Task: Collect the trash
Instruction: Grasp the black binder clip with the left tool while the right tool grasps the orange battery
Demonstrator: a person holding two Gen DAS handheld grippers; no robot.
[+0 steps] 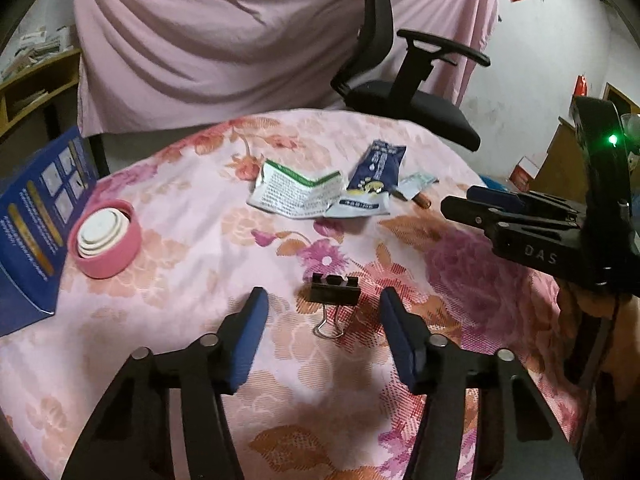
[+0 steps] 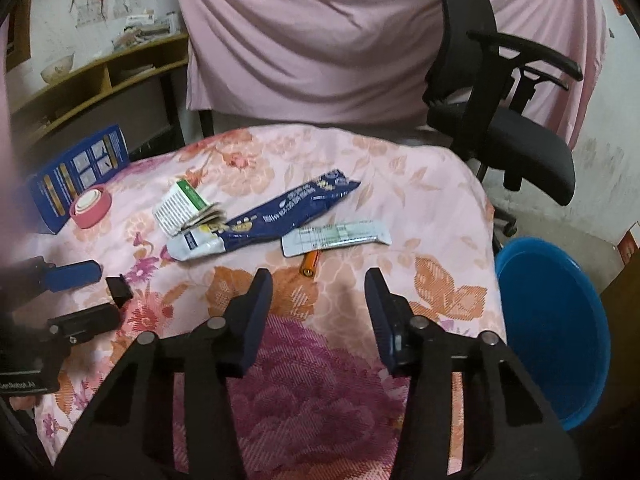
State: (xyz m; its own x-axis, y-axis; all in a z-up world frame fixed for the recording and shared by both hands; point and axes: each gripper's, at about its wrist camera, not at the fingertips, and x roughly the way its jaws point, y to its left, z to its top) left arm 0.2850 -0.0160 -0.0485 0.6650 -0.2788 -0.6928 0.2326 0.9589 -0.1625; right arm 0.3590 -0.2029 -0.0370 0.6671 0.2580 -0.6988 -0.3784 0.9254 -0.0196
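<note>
On floral tablecloth [image 1: 192, 264], binder clip [image 1: 334, 292] lies between spread left gripper [image 1: 324, 300] fingers, untouched; right gripper [image 2: 319, 280] fingers spread, empty, near wrappers [image 2: 280, 212].

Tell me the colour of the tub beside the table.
Blue. The tub shows best in the right wrist view, at the table's right edge.

Crumpled white-and-green printed paper wrapper [image 2: 182, 208], lying folded and partly open on the flowered cloth, well ahead and left of the right claw [image 2: 318, 312]. Long dark-blue foil snack pouch [image 2: 276, 216], torn, flat, slanting just beside that wrapper, straight ahead. Flat pale-green-and-white plastic sachet [image 2: 336, 234], nearer, just ahead. Round blue plastic basin [image 2: 556, 332], below the cloth's edge, off to the right.
</note>
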